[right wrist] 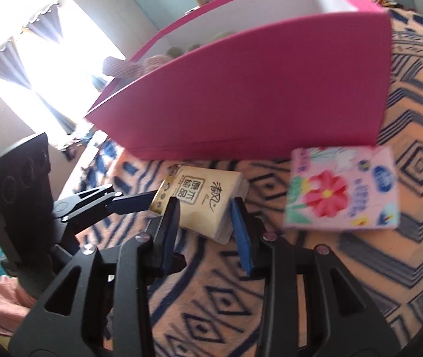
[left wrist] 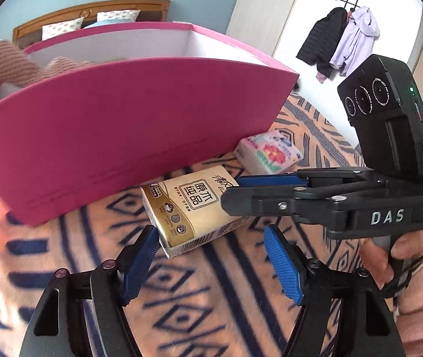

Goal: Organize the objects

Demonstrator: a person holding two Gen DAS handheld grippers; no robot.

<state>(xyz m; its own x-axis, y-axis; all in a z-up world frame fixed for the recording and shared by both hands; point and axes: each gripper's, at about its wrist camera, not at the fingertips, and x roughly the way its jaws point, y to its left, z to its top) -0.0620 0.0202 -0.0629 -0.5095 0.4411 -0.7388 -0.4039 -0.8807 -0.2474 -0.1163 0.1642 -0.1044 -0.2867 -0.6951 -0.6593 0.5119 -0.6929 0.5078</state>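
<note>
patterned blanket (left wrist: pixel 217 297), coats (left wrist: pixel 342 41) left view only, window (right wrist: pixel 48 59) right view only

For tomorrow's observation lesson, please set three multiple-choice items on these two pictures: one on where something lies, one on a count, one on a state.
1. Where does the beige tissue pack lie?
A. on the blanket, before the pink box
B. inside the pink box
C. on the coat rack

2. How many tissue packs lie outside the box?
A. one
B. two
C. four

3. How is the left gripper?
A. shut on a toy
B. open
C. out of view

Answers: 1 A, it rests on the patterned blanket by the pink box; 2 B, beige plus the flowered pack; 3 B, its fingers stand apart.
</note>
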